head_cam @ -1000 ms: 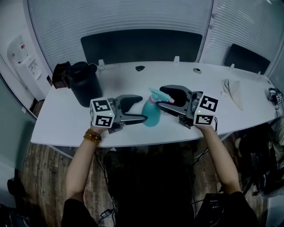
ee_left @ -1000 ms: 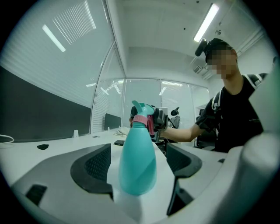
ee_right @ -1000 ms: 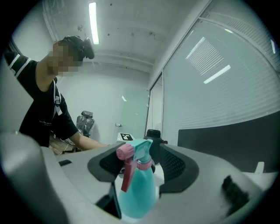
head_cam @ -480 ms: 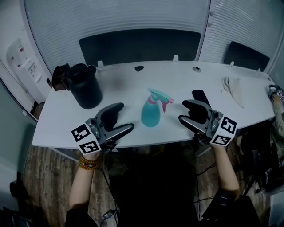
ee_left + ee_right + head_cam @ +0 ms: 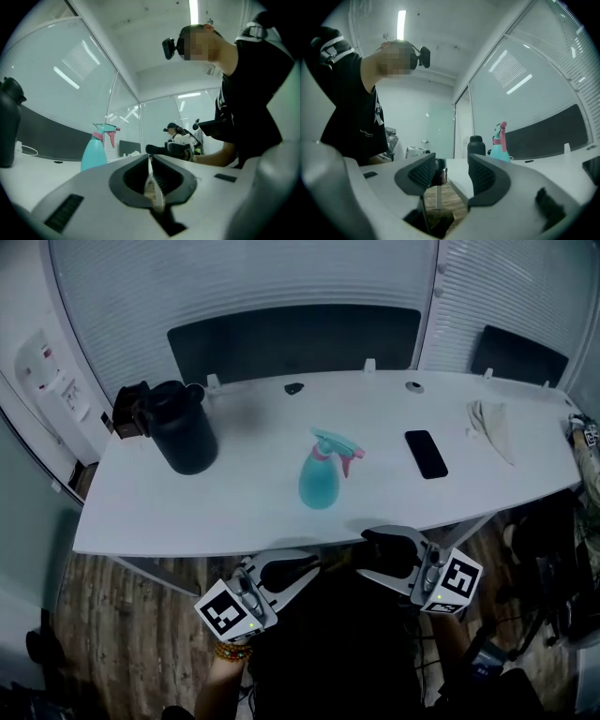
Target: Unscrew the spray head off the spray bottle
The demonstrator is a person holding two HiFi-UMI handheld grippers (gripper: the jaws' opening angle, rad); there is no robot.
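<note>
The teal spray bottle stands upright in the middle of the white table, its teal spray head with a pink trigger on top. Nothing touches it. Both grippers hang below the table's front edge, close to the person's body. My left gripper has just been closing its jaws and they now meet with nothing between them. My right gripper is open and holds nothing. The bottle shows far off past the shut left gripper, and the bottle stands small beyond the open right gripper.
A black jug stands at the table's left. A dark phone lies right of the bottle, and a folded cloth lies near the right end. Two dark chair backs stand behind the table.
Both grippers pulled back from either side of the bottle, toward the person and below the table's front edge. The left jaws went from wide open to closed. The bottle stayed put.
</note>
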